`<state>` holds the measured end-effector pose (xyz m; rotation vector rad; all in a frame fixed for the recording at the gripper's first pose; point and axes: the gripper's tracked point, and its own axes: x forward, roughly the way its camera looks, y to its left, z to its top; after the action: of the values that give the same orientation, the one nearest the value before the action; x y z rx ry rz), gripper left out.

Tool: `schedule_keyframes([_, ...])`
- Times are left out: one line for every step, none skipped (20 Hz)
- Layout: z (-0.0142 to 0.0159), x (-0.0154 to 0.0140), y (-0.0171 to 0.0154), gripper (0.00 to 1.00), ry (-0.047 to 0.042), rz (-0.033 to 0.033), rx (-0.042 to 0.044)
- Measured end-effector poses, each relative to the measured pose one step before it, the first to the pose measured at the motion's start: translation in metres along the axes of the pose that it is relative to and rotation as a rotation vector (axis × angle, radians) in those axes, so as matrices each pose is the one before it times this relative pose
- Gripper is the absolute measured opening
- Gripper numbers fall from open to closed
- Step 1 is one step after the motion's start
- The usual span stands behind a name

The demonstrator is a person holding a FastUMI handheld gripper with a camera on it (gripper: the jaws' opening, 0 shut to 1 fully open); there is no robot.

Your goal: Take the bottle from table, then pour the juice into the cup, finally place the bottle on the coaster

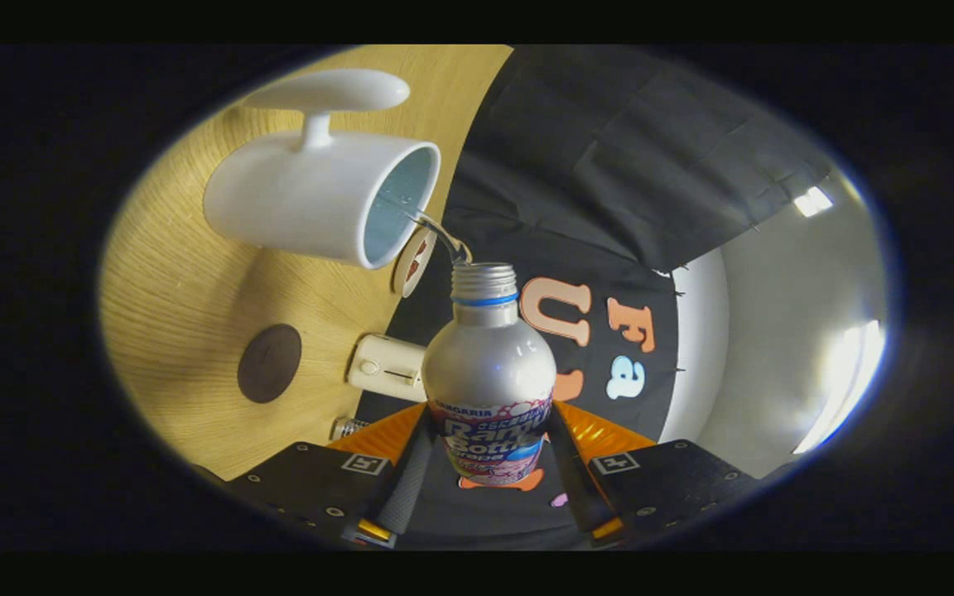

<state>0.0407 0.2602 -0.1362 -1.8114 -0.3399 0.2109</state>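
Note:
My gripper [489, 463] is shut on a silver aluminium bottle [489, 372] with a printed label; both fingers press its sides. The gripper is rolled over, so the wooden table [187, 290] stands sideways. The bottle's open threaded neck [484, 285] points toward a white mug [311, 194] with a handle [328, 95]. A thin stream of liquid [436, 232] arcs from the neck across the mug's rim [411, 207]. A dark round coaster [269, 362] lies on the table beside the mug, off to the side of my fingers.
A white boxy device [386, 367] rests at the table's edge near the bottle's shoulder. A small round disc [412, 262] sits behind the mug's rim. A small metal cap-like thing [349, 428] lies by the fingers. Black cloth wall [609, 165] stands beyond.

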Motion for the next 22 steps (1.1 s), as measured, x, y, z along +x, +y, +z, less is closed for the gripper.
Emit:
schedule_keyframes([-0.00049,0.00018,-0.00004,0.74,0.00128,-0.00211,-0.00005])
schedule_keyframes([-0.00046,-0.00047,-0.00021,0.74,0.00147,-0.00156,-0.00172])
schedule_keyframes([-0.00099,0.00024,-0.00131,0.74,0.00056,-0.00372,-0.00329])
schedule_keyframes([-0.00001,-0.00057,-0.0012,0.74,-0.00094,-0.00275,-0.00494])
schedule_keyframes([0.00065,0.00129,-0.00085,0.74,-0.00209,-0.00177,-0.00503])
schedule_keyframes([-0.00036,-0.00009,-0.00074,0.74,-0.00151,-0.00116,-0.00428])
schedule_keyframes([0.00057,0.00041,-0.00014,0.74,-0.00272,-0.00163,-0.00319])
schedule_keyframes([-0.00048,0.00037,-0.00015,0.74,0.00104,-0.00193,-0.003])
schedule_keyframes([-0.00022,0.00012,-0.00083,0.74,-0.00057,-0.00182,-0.00526])
schedule_keyframes([-0.00005,0.00055,-0.00106,0.74,-0.00059,-0.00457,-0.00567])
schedule_keyframes([-0.00065,0.00081,-0.0004,0.74,-0.00042,-0.00231,-0.00344])
schedule_keyframes([0.0002,-0.00051,-0.00056,0.74,-0.0015,-0.00264,-0.00439])
schedule_keyframes([0.00102,0.00049,-0.00054,0.74,-0.0029,-0.00177,-0.0049])
schedule_keyframes([0.00115,0.00012,-0.00154,0.74,-0.00283,-0.00294,-0.00531])
schedule_keyframes([-0.00035,0.00123,-0.00142,0.74,-0.00264,-0.00223,-0.00378])
schedule_keyframes([-0.00033,0.00034,-0.00085,0.74,-0.00026,-0.00251,-0.0023])
schedule_keyframes([0.00098,0.00126,-0.00058,0.74,-0.00055,-0.00289,-0.00113])
schedule_keyframes([-0.00101,-0.0005,-0.00036,0.74,-0.00287,-0.00289,-0.00358])
schedule_keyframes([0.0004,0.00097,-0.00106,0.74,-0.00246,-0.00309,-0.00436])
schedule_keyframes([0.00135,0.00086,-0.00086,0.74,-0.00379,-0.00134,-0.00429])
schedule_keyframes([0.00002,-0.00048,-0.00189,0.74,-0.00353,-0.00266,-0.00419])
schedule_keyframes([0.00146,0.00045,-0.00066,0.74,-0.00409,-0.00078,-0.00372])
